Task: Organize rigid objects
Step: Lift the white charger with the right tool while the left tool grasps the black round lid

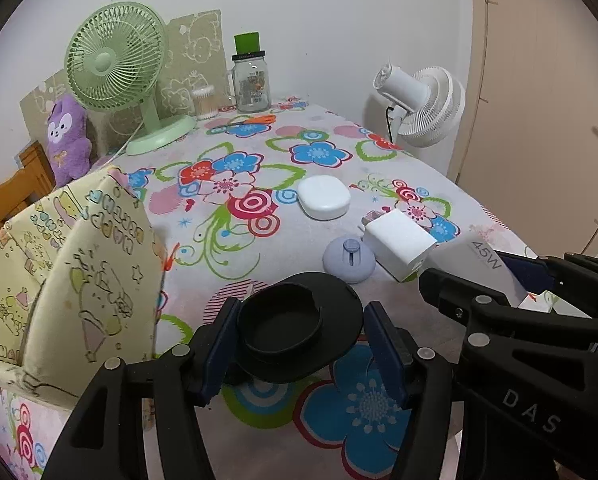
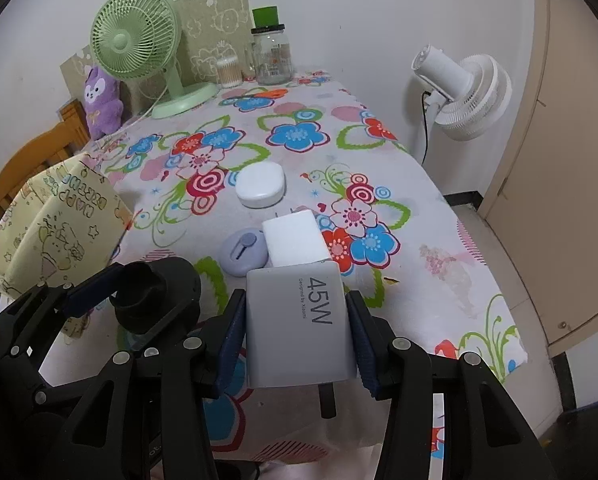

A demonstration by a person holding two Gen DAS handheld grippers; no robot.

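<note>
My left gripper (image 1: 299, 346) is shut on a black round flanged cap (image 1: 299, 326), held a little above the floral tablecloth (image 1: 259, 256). It also shows at the left of the right wrist view as the left gripper (image 2: 147, 300) with the cap (image 2: 155, 292). My right gripper (image 2: 297, 336) is shut on a white 45W charger (image 2: 301, 320), which the left wrist view shows at its right edge (image 1: 485, 260). On the cloth ahead lie a lavender round piece (image 1: 349, 258), a white cube charger (image 1: 399, 242) and a white oval case (image 1: 323, 197).
A yellow patterned gift bag (image 1: 71, 272) stands open at the table's left edge. At the back are a green desk fan (image 1: 115, 64), a glass jar (image 1: 251, 80), a cotton swab tub (image 1: 203, 102) and a purple plush (image 1: 67, 136). A white standing fan (image 1: 427, 104) is beyond the right edge.
</note>
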